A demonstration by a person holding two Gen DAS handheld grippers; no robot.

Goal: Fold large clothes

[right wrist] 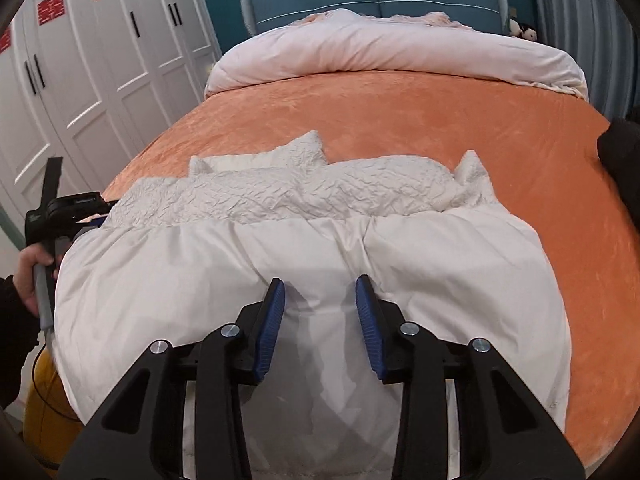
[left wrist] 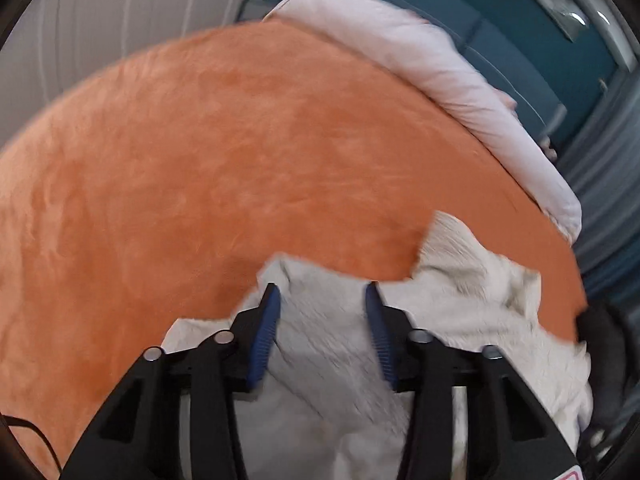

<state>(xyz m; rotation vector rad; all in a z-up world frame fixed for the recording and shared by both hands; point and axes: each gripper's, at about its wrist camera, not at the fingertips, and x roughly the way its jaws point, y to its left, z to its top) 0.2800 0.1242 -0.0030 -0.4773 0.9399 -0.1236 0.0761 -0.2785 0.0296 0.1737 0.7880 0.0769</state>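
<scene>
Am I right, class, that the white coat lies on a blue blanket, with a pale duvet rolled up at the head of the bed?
Not quite. The blanket under the white coat is orange, not blue; the right wrist view shows it plainly. The rest holds: the pale duvet is rolled up at the head of the bed.

the right gripper (right wrist: 320, 292) points forward and slightly down, its blue-padded jaws spread apart with nothing between them. the left gripper (left wrist: 322, 298) is likewise spread wide, tilted down, and its view is blurred, perhaps from motion. in the right wrist view, the left hand (right wrist: 30, 276) grips its gripper's handle at far left.
</scene>
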